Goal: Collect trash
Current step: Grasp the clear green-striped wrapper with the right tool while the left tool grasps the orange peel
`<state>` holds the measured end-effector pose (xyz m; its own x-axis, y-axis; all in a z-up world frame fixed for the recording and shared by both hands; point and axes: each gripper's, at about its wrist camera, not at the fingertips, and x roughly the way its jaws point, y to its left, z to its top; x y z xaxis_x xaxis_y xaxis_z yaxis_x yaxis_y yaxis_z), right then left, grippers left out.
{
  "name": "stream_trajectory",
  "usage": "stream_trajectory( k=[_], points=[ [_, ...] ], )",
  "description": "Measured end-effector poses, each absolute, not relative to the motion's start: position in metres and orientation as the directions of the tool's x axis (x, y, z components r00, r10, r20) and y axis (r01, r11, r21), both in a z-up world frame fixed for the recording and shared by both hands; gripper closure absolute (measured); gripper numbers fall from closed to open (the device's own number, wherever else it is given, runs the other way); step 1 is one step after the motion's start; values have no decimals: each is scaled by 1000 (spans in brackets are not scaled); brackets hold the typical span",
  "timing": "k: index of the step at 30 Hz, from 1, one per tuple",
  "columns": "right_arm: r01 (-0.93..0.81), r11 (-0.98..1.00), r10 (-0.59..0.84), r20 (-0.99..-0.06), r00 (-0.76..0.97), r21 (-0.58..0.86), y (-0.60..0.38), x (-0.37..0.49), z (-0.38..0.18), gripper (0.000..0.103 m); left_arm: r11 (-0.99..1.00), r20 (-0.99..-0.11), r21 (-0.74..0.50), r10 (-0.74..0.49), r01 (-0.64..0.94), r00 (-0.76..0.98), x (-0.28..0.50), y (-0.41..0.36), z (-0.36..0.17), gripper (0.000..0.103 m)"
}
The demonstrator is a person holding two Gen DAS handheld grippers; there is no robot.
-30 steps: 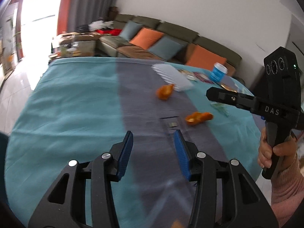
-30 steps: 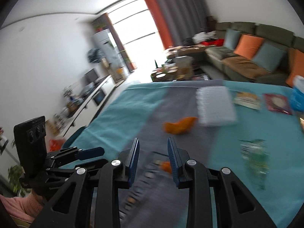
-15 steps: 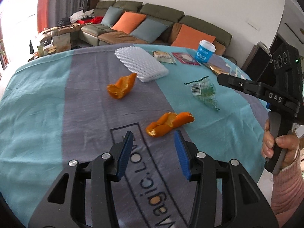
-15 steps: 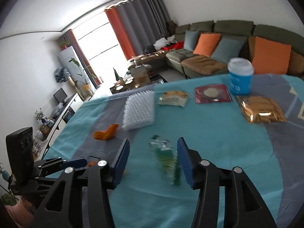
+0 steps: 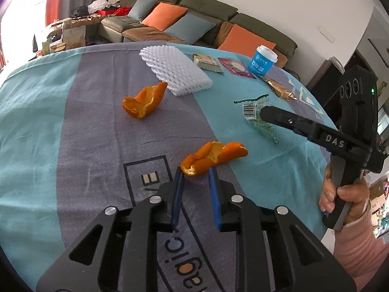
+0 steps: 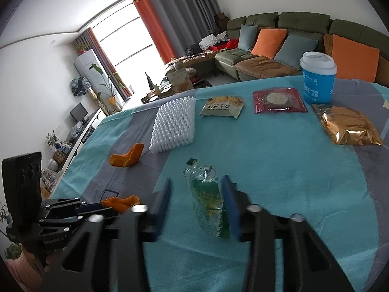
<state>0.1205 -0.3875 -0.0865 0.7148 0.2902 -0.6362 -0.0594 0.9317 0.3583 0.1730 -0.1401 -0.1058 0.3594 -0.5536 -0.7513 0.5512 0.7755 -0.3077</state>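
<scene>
Approach is the step in hand: both tongs stand spread over litter on the desk point(image 5: 36, 126), nothing gripped yet. Left tongs point(image 5: 194, 174) bracket the near tip of an orange peel point(image 5: 214, 157), touching or just short of it (hard to tell). Right tongs point(image 6: 197, 187) straddle a crumpled green plastic wrapper point(image 6: 206, 197), its right edge against one blade. Next, I judge, each should ease forward and squeeze.

Behind your table stands an olive sectional sofa point(image 6: 279, 46) with orange and grey-blue cushions; daylight floods the window point(image 6: 126, 39) between orange and grey curtains point(image 6: 170, 22).
</scene>
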Motion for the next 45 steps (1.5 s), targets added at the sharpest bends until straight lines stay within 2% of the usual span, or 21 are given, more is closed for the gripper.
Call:
stream_trajectory(
  k=[3,7,9,16,29,45],
  points=[
    [-62,932,291,-634,717,358,-387,118,-85,84,780,-747,-311,-554,543,367,175,-138,-105,73],
    [-72,932,296,-630,718,355,-386,115,-84,93,782,-749,-318,-554,536,364,179,-137,-105,75],
    [-76,932,296,-625,723,354,-384,114,-82,93,781,-751,-325,-556,533,357,180,-138,-106,82],
    [-99,927,313,-602,734,362,-380,109,-74,97,777,-736,-346,-572,526,362,176,-130,-104,91],
    [-194,904,392,-556,733,381,-345,105,-57,97,804,-687,-330,-564,494,459,150,-83,-82,92],
    [-314,860,501,-544,673,403,-291,112,-55,97,854,-665,-325,-512,406,544,119,-16,-68,92]
  ],
)
